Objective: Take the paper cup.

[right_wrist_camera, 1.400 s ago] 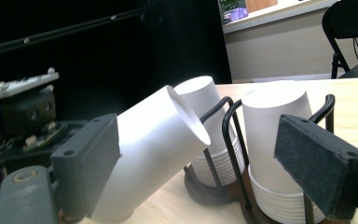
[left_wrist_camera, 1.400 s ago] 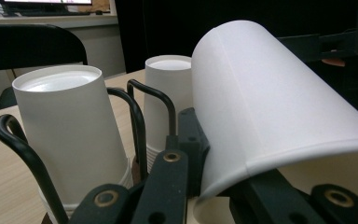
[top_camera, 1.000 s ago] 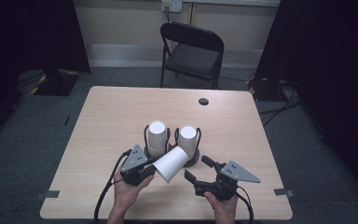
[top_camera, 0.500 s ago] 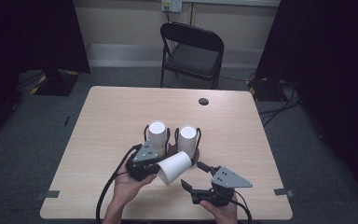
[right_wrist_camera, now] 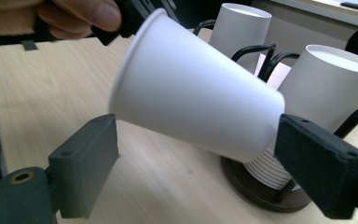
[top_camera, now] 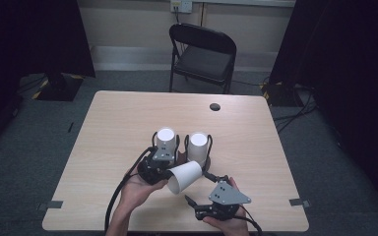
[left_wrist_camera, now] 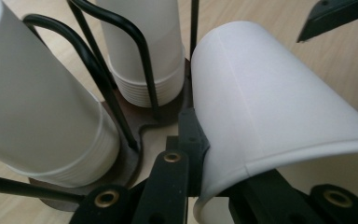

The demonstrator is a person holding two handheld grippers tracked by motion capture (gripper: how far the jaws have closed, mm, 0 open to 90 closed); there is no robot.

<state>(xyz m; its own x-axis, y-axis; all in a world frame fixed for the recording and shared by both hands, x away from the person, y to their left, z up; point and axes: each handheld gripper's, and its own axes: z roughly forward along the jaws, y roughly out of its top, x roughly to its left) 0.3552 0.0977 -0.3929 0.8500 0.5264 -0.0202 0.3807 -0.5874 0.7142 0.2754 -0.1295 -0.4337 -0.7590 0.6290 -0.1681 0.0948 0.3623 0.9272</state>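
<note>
A light wooden table (top_camera: 118, 128) fills the middle of the high view, with a black folding chair (top_camera: 202, 54) behind its far edge and a small dark round hole (top_camera: 215, 106) near that edge. Toward the person's side stands a dark cup holder (top_camera: 177, 150) with black wire loops, carrying two upside-down stacks of white paper cups: the left stack (top_camera: 166, 140) and the right stack (top_camera: 197, 146), side by side and upright.

Just in front of the holder, a single white paper cup (top_camera: 185, 176) lies tilted in the air, its open mouth toward the person. The left gripper (top_camera: 153, 167) is clamped on the cup's rim; in the left gripper view the black jaws pinch the wall of the cup (left_wrist_camera: 279, 121) at its mouth. The right gripper (top_camera: 197, 201) sits nearer the table's front edge, its jaws having just been opening; in the right gripper view they stand wide on either side of the cup (right_wrist_camera: 191, 98), apart from it.
</note>
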